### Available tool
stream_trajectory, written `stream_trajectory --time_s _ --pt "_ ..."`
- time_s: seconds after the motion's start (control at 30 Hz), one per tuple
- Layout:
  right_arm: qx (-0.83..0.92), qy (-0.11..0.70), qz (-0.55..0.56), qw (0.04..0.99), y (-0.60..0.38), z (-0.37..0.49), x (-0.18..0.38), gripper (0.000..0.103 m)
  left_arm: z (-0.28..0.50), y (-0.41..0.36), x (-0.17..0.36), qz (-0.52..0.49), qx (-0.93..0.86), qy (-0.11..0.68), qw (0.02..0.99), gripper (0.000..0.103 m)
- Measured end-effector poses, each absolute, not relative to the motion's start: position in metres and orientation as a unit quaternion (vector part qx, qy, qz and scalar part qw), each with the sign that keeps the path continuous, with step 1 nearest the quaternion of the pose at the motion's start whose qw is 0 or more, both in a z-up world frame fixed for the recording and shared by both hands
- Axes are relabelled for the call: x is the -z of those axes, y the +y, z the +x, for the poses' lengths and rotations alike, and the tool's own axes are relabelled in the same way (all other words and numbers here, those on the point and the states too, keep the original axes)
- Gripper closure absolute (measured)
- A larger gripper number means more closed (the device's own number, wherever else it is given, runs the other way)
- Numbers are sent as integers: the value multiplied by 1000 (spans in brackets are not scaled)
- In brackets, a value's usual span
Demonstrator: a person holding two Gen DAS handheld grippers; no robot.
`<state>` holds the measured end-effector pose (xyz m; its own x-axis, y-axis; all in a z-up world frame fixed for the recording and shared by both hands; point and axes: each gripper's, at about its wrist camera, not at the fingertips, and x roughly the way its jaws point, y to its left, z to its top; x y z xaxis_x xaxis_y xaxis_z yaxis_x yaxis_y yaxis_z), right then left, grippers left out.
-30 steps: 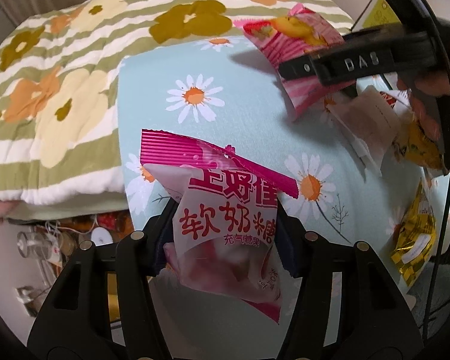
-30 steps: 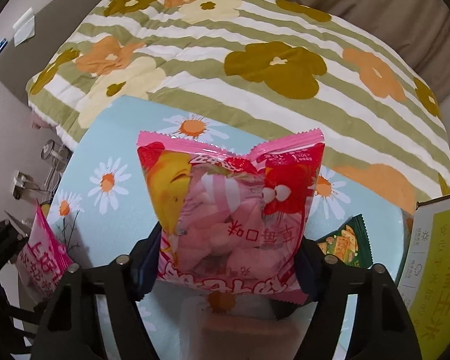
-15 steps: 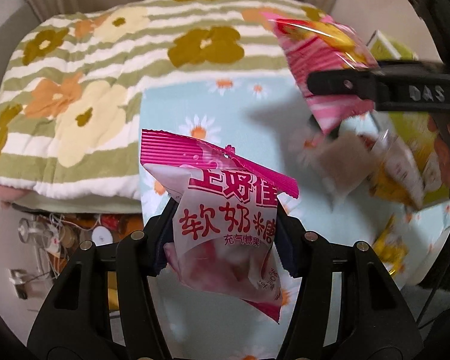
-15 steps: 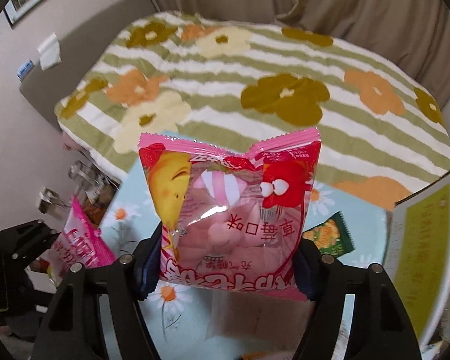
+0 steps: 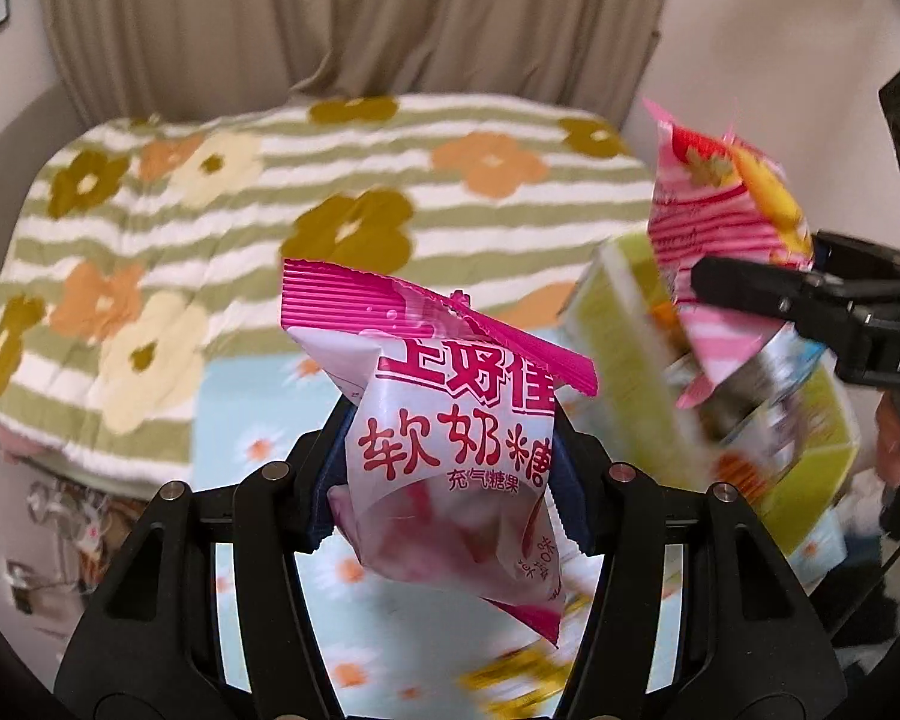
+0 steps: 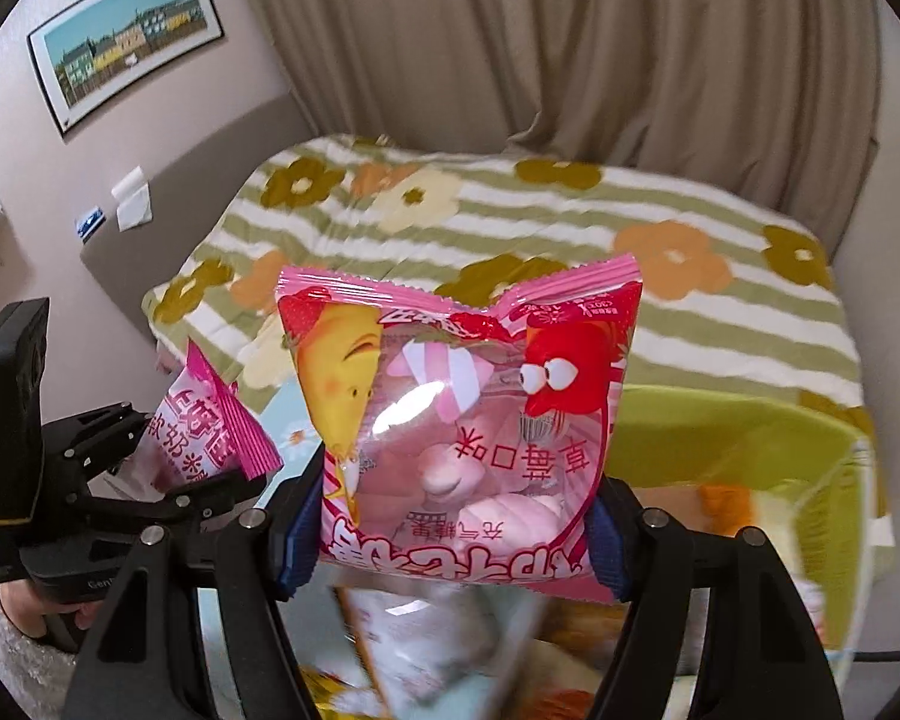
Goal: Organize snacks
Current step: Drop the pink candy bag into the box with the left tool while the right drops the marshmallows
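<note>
My left gripper [image 5: 450,480] is shut on a white and pink soft-candy bag [image 5: 450,438] with red lettering, held up in the air. In the right wrist view this bag [image 6: 210,420] and the left gripper [image 6: 192,450] appear at the left edge. My right gripper [image 6: 453,534] is shut on a pink marshmallow bag [image 6: 462,420] with cartoon faces, its blue pads pressing both sides. In the left wrist view that bag [image 5: 720,228] hangs at the right, above a green box [image 5: 750,420], gripped by the right gripper [image 5: 750,294].
The green open-topped box [image 6: 738,450] stands on the right of a light blue daisy cloth [image 5: 246,420]. Blurred snack packets [image 6: 402,648] lie below. Behind are a bed with a striped flower quilt [image 6: 570,228], a curtain [image 5: 330,18] and a framed picture [image 6: 126,30].
Both grippers have risen from the daisy cloth with their bags still held. The views have tilted up to the curtain, and the green box has come nearer on the right.
</note>
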<state>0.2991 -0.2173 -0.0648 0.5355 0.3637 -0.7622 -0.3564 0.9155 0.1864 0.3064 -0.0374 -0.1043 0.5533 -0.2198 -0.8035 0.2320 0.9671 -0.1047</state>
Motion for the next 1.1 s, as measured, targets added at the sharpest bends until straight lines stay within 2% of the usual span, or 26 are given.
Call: stream_trajectory --time_s 0.2,0.4,0.73,0.77,0.83,0.87,0.9,1.1 --pt "-191 422 15 886 -288 303 53 36 319 -119 89 -10 149 437 887 49" --pt "-179 419 26 890 -337 307 58 36 343 -191 99 -13 168 456 874 49" --pt "-157 446 78 878 -394 324 84 36 381 -245 129 14 186 492 850 48" --pt "-157 449 81 876 -397 325 86 36 385 -247 131 20 184 494 849 45" --pt "-154 453 83 874 -401 329 90 36 391 -255 135 30 184 499 846 31" --pt "-154 456 84 873 -401 330 91 36 391 -256 136 32 181 501 846 14" --pt "-153 458 86 872 -402 332 93 36 392 -255 137 34 177 500 847 5" --pt "-146 469 90 867 -403 335 101 35 379 -233 137 31 163 495 853 5"
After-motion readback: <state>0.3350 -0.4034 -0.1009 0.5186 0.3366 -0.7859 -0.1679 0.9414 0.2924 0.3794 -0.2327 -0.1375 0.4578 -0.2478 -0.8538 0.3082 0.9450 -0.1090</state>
